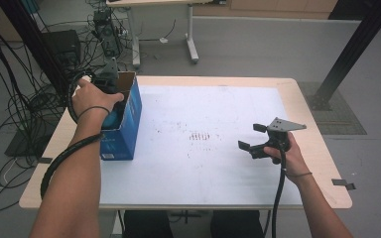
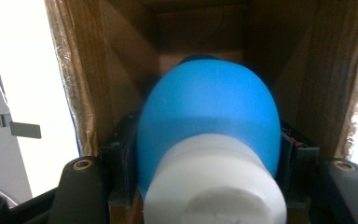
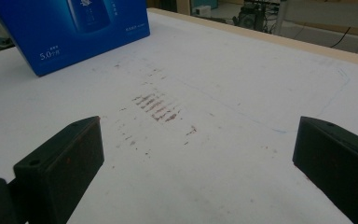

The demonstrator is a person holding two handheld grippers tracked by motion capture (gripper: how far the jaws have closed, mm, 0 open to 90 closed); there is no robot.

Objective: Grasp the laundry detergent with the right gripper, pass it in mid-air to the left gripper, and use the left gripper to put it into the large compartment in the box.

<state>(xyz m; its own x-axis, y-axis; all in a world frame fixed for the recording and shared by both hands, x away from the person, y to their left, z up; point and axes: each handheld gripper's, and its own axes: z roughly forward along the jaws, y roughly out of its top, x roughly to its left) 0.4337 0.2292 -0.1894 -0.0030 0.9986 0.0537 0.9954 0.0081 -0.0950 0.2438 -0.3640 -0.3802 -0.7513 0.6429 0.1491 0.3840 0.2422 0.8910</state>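
Observation:
A blue carton [image 1: 130, 119] stands at the table's left, open at the top, with brown inner walls [image 2: 121, 70]. My left gripper [image 2: 209, 158] reaches down into it, shut on a rounded blue container [image 2: 209, 102] with a white end [image 2: 214, 182]. Black pads press both sides of it. From above, my left hand [image 1: 92, 99] covers the carton's mouth, and a bit of the blue container [image 1: 112, 119] shows. My right gripper [image 1: 259, 139] rests over the right half of the table, open and empty. Its jaws stand wide apart [image 3: 196, 158], facing the carton [image 3: 74, 32].
A white sheet [image 1: 208, 168] covers the wooden table [image 1: 307, 114], with brown smudges [image 3: 156, 107] near its middle. Cables and equipment [image 1: 54, 54] crowd the floor to the left. A black post [image 1: 352, 49] stands at the far right, and another table's legs [image 1: 191, 44] are beyond.

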